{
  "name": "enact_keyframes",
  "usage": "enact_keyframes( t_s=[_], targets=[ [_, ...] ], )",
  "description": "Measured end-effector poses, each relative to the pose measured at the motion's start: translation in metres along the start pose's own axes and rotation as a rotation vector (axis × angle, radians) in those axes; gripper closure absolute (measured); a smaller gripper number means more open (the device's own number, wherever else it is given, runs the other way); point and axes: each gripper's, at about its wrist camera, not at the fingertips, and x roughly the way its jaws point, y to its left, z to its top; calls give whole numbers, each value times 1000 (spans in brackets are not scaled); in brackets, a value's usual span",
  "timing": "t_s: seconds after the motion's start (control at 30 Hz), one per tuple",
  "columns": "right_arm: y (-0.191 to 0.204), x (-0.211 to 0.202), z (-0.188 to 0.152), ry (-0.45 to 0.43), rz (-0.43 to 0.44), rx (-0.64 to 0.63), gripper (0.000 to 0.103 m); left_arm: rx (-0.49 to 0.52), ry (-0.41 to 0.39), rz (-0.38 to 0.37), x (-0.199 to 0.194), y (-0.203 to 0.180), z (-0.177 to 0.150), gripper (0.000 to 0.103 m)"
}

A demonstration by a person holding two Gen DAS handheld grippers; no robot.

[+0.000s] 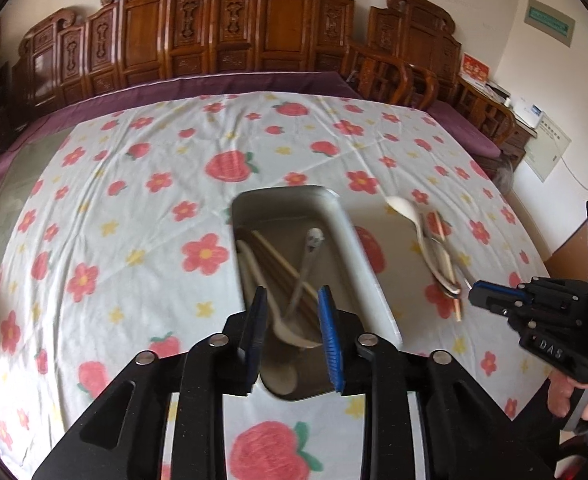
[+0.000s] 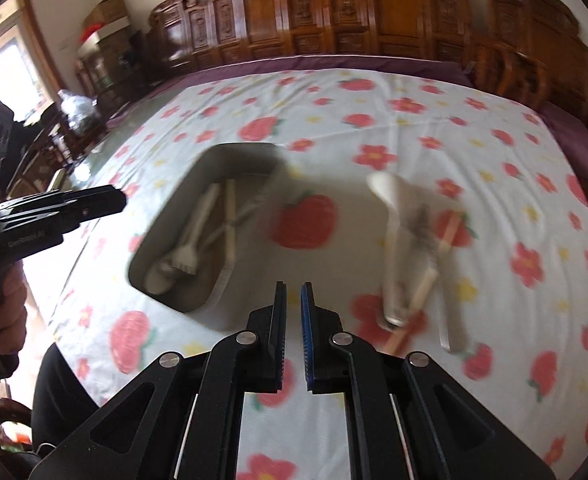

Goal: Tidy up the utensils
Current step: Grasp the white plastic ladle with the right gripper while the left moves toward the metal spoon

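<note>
Left wrist view: left tool (image 1: 292,320) half open and empty over tray (image 1: 358,240), probably for sorting; right tool (image 2: 293,332) closed, empty.

The far half of the table (image 1: 142,168) under the flowered cloth (image 1: 106,208) lies bare, as does its left side, so a hand could sweep there freely. Toward the middle the metal tray (image 1: 358,248) stands with raised walls, crossed spoons and chopsticks inside. Just right of it a loose pile of utensils (image 2: 410,256) lies on the cloth, with a narrow open strip between pile and tray. Carved wooden chairs (image 1: 230,28) line the far edge.
</note>
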Motion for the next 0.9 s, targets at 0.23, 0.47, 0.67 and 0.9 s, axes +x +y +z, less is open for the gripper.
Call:
enact_keyframes(
  t_s=[0.23,0.47,0.67,0.9],
  targets=[
    [-34,9,3,4,-55,13,84,27,-2,-21,13,-30,6,38],
    [-48,45,19,47,-63,-26,84,45,-10,-15,21,-46,13,19],
    [-58,83,31,96,-79,-38,84,53,-4,-5,29,-52,17,17],
    [-68,111,42,144,-97,-8,84,56,8,-1,35,-54,16,17]
  ],
)
